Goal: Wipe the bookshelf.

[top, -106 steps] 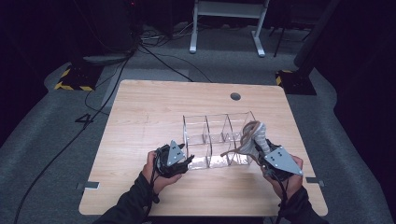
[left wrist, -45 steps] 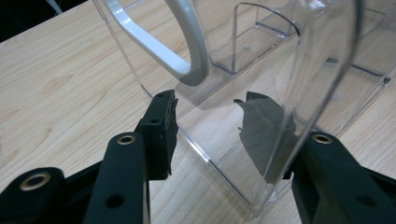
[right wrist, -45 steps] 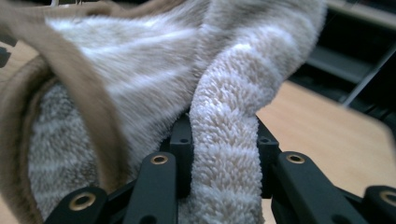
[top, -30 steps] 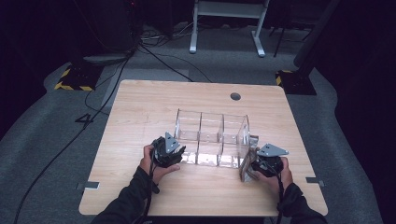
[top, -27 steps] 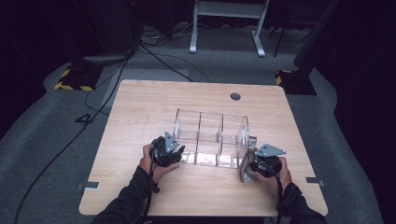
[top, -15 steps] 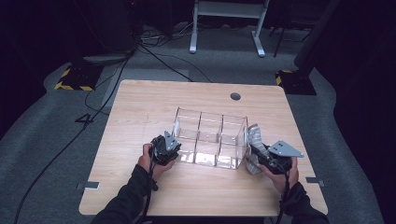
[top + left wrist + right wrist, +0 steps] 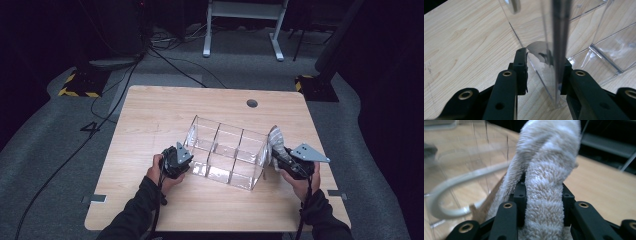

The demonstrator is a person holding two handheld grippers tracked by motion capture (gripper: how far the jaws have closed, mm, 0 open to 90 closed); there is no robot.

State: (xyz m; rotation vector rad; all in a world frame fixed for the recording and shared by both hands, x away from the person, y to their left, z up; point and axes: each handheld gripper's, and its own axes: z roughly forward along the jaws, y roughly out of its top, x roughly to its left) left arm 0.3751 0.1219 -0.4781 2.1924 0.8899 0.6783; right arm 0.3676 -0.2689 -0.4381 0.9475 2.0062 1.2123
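Observation:
A clear plastic organizer box [image 7: 260,165] with several compartments lies skewed on the wooden table [image 7: 150,115]. My left gripper [image 7: 186,162] is shut on the box's left corner; in the left gripper view the jaws [image 7: 544,72] straddle the clear wall [image 7: 557,37] seen edge-on. My right gripper [image 7: 276,155] sits at the box's right end, shut on a beige terry towel [image 7: 276,140]. In the right gripper view the towel [image 7: 549,157] rises between the jaws [image 7: 544,192], with the clear box [image 7: 474,145] blurred to its left and a pale curved loop [image 7: 449,185] in front of the box.
A round cable hole [image 7: 252,103] sits near the table's far edge. Beyond the table are grey carpet, loose cables [image 7: 165,65], a white metal stand [image 7: 242,30] and a yellow-black striped base [image 7: 80,82]. Bare wood lies left of and behind the box.
The box has turned a little clockwise on the table. My right gripper has moved right and farther from the person with the towel, up along the box's right end. The left gripper keeps its hold.

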